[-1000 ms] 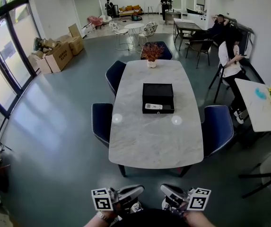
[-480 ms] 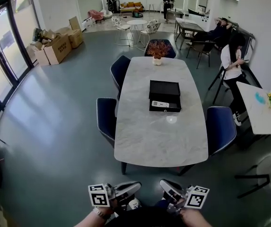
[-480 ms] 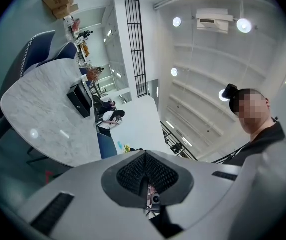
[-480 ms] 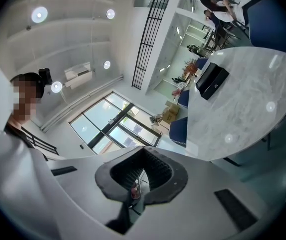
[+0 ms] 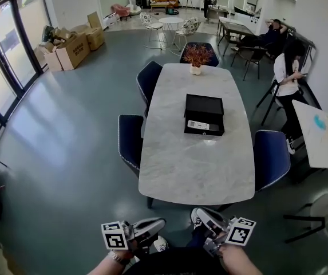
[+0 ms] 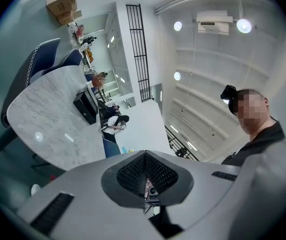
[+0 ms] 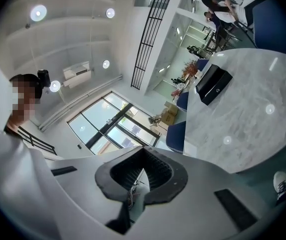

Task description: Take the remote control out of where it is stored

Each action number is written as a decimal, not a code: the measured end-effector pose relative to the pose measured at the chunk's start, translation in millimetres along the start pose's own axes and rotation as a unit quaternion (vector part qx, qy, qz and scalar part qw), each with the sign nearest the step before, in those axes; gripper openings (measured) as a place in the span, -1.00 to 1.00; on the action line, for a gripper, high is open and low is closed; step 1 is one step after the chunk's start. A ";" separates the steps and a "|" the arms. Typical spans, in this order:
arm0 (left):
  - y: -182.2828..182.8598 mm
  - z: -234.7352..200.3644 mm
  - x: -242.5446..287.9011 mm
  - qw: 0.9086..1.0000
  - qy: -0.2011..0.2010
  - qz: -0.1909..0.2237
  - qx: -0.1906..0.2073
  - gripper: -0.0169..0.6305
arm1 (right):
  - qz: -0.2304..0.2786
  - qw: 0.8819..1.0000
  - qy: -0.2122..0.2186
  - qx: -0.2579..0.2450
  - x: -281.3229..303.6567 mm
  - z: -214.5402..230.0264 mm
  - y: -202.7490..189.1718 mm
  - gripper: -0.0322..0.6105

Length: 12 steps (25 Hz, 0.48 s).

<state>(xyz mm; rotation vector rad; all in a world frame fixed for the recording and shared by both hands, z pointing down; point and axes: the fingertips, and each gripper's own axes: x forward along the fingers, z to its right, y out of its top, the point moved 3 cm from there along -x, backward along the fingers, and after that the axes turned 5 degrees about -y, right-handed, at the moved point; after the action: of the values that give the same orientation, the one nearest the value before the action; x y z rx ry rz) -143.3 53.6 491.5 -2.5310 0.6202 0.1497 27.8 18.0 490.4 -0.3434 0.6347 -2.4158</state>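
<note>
Left hand-held gripper (image 5: 155, 224) and right hand-held gripper (image 5: 201, 216) clenched empty, well short of the table (image 5: 192, 176) edge, open floor (image 5: 175, 209) between.

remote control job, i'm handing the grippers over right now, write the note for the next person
Left gripper: fingers shut, empty, held low near the body.
Right gripper: likewise shut and empty.
Remote control: lying in the near part of the black box at the middle of the marble table, well ahead of both grippers.
Done: nothing yet; the remote is untouched.
Left: step up to the table, open a gripper, lift the remote out of the box.
</note>
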 end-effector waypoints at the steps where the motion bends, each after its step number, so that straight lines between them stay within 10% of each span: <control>1: 4.2 -1.9 2.9 1.000 0.003 0.005 0.002 -0.93 | -0.003 1.000 0.001 -0.002 2.8 3.7 8.5 -0.87; 12: 54.8 -25.2 60.3 0.995 0.050 0.082 0.040 -0.93 | -0.037 0.998 0.032 -0.034 43.6 54.7 140.8 -0.87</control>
<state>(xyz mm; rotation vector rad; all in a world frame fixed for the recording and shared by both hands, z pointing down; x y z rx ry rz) -115.2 -25.0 474.0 -2.4202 0.8576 0.0564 84.4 -127.0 468.1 -0.3239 0.7461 -2.4877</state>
